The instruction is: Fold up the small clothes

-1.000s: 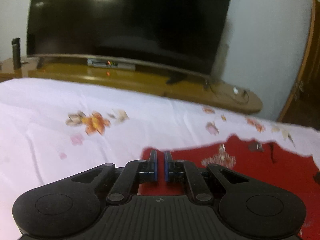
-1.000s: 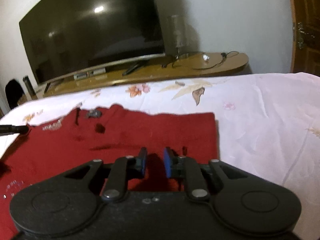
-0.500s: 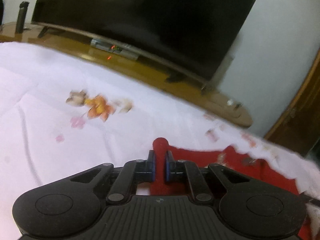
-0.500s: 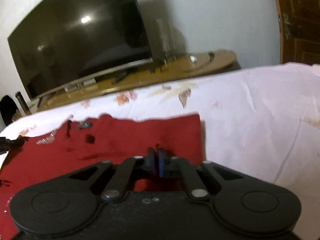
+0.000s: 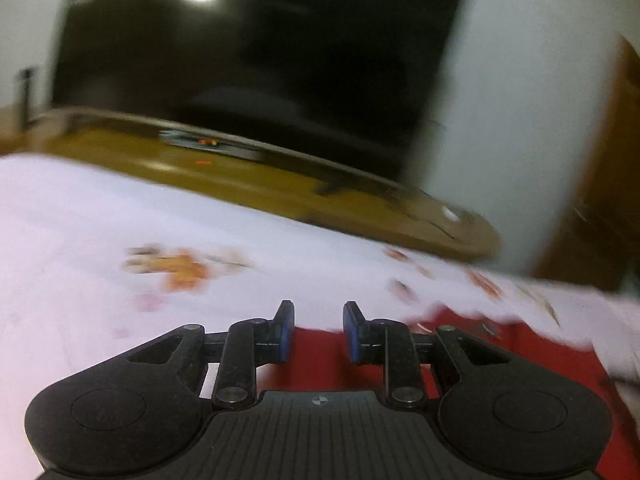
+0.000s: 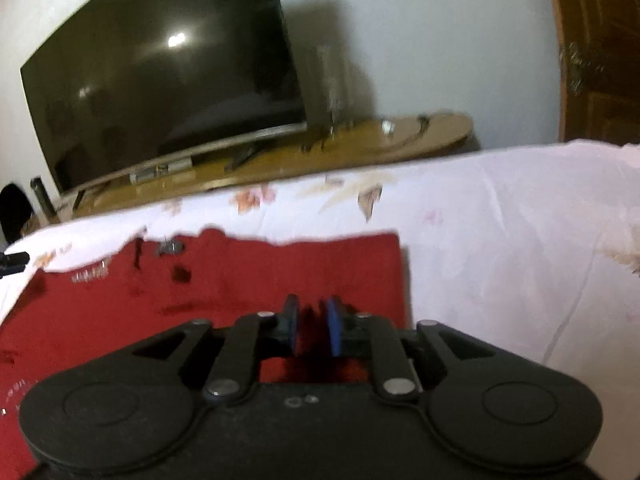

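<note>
A red garment (image 6: pixel 248 280) lies flat on the white floral bedsheet (image 6: pixel 500 220); it has small silver decorations near its far left edge. In the left wrist view the red garment (image 5: pixel 320 356) shows under and right of the fingers. My left gripper (image 5: pixel 318 322) is open and empty over the garment's left corner. My right gripper (image 6: pixel 313 320) is open by a narrow gap, with nothing between its pads, low over the garment near its right edge. The left gripper's tip (image 6: pixel 14 262) shows at the far left of the right wrist view.
A large dark TV (image 6: pixel 160 92) stands on a long wooden stand (image 6: pixel 360 140) beyond the bed. A wooden door (image 6: pixel 600 52) is at the right. The sheet (image 5: pixel 80 240) spreads wide to the left of the garment. The left view is motion-blurred.
Half a second ago both grippers were shut on the red fabric, the left one lifting a corner. Both have now opened and let go, and the garment lies flat.
</note>
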`<state>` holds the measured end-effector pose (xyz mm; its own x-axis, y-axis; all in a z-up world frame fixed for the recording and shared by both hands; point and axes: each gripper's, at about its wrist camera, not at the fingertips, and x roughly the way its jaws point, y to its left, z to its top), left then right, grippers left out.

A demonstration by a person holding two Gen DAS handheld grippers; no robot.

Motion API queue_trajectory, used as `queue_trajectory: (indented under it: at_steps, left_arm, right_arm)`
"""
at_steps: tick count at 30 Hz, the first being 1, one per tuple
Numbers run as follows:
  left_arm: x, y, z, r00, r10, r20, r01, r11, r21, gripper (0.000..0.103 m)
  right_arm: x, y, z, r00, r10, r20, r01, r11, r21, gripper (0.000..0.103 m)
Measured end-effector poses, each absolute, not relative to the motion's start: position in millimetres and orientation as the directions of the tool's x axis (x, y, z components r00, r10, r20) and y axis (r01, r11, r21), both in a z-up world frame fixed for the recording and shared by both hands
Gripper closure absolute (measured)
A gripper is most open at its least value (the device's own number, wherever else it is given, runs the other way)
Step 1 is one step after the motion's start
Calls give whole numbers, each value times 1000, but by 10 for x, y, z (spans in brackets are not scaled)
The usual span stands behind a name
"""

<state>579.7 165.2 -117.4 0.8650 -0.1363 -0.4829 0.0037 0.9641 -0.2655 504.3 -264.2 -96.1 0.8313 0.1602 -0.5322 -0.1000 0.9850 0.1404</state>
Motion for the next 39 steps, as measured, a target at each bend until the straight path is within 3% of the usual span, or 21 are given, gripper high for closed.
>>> queue_trajectory:
  at_steps: [1,3,7,13,16,18,22,26,28,30,35,37,39]
  left_arm:
    - [5835,1563,-1215,850,-138,-509,23,974,-226,75]
    - [5922,1504,-1396,807,-118,-579,9,982,-187,61]
    - [5901,1528,-1443,807,-109,-581,6,984,-176,61]
    - [5604,1374,-1220,844,-123,-522,38,985,-170,61]
    - [5611,1172,-1269,824,-140,-549,81,988,-132,61]
    - [5665,1053,-1419,785,-110,-609,73,994,-84,60]
    - [5471,1028,-1257,815,-124,-566,85,992,-96,60]
    - [5216,998,-1206,822,-115,-558,88,993,-75,59]
    - [5098,1087,-1246,825,-95,-557,31,992,-123,59]
    - [5007,1191,-1298,826,-68,-559,-32,985,-169,60]
    - [4984,1217,-1421,799,-22,-601,-95,982,-162,60]
    - [4988,1209,-1424,798,-15,-603,-98,983,-155,60]
    - [4955,1231,-1422,797,-18,-604,-97,983,-159,60]
  right_arm:
    - [5035,-2628,-937,838,165,-520,-105,984,143,84]
    - [5054,-2566,-911,841,180,-511,-132,983,130,85]
    - [5222,-2478,-1095,782,132,-610,-138,990,37,87]
    - [5080,-2504,-927,814,161,-559,-148,987,68,84]
    - [5064,-2374,-892,813,228,-536,-216,973,86,84]
    - [5130,-2221,-957,782,267,-563,-270,959,79,87]
    - [5204,-2223,-1076,752,231,-618,-248,967,59,88]
    - [4945,-2396,-866,784,248,-569,-248,966,79,80]
    - [4845,-2568,-838,789,248,-562,-192,969,158,59]
    - [4824,-2724,-889,773,243,-586,-127,964,232,52]
    - [4926,-2830,-1046,713,357,-603,-116,909,401,63]
    - [4947,-2761,-1095,715,354,-603,-143,918,370,91]
    - [4940,-2746,-1091,712,367,-599,-144,911,387,92]
